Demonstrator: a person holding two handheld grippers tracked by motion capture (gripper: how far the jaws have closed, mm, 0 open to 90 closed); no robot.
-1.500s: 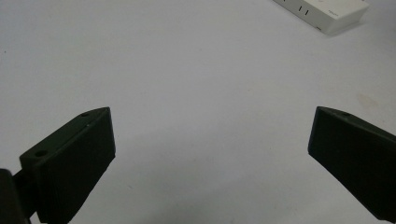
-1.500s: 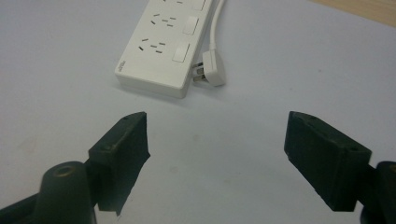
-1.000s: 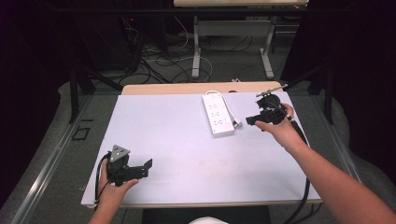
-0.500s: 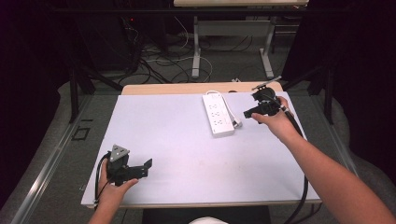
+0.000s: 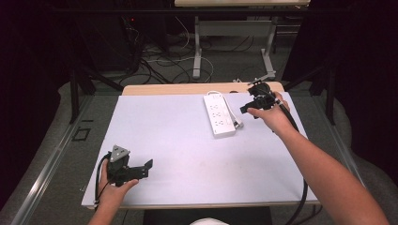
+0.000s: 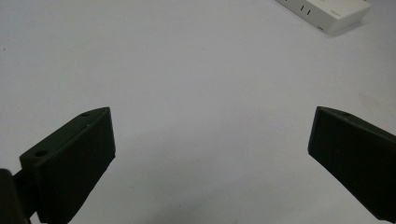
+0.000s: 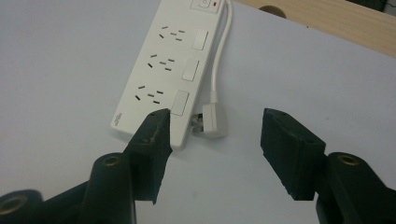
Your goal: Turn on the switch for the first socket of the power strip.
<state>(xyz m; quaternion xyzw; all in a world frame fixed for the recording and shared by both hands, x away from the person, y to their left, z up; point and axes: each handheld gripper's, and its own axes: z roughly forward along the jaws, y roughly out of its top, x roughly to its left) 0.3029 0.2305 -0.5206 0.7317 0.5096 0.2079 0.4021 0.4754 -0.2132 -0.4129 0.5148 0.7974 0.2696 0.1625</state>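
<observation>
A white power strip [image 5: 218, 114] [image 7: 165, 67] lies on the white table top [image 5: 187, 140] toward the back right, its white plug [image 7: 212, 121] resting beside its near end on the cord. My right gripper [image 5: 248, 107] [image 7: 215, 123] hovers just right of the strip, open, jaws either side of the plug area with nothing held. My left gripper [image 5: 146, 166] [image 6: 210, 140] rests near the front left corner, open wide over bare table. A corner of the power strip [image 6: 327, 14] shows at the top right of the left gripper view.
A wooden strip [image 5: 197, 88] edges the table's far side. Behind it stand desk legs [image 5: 197, 51] and tangled cables [image 5: 159, 61] on the floor. Bare table surface spreads between the two grippers.
My right gripper has moved toward the far edge of the table, staying open beside the power strip. The left gripper has stayed put.
</observation>
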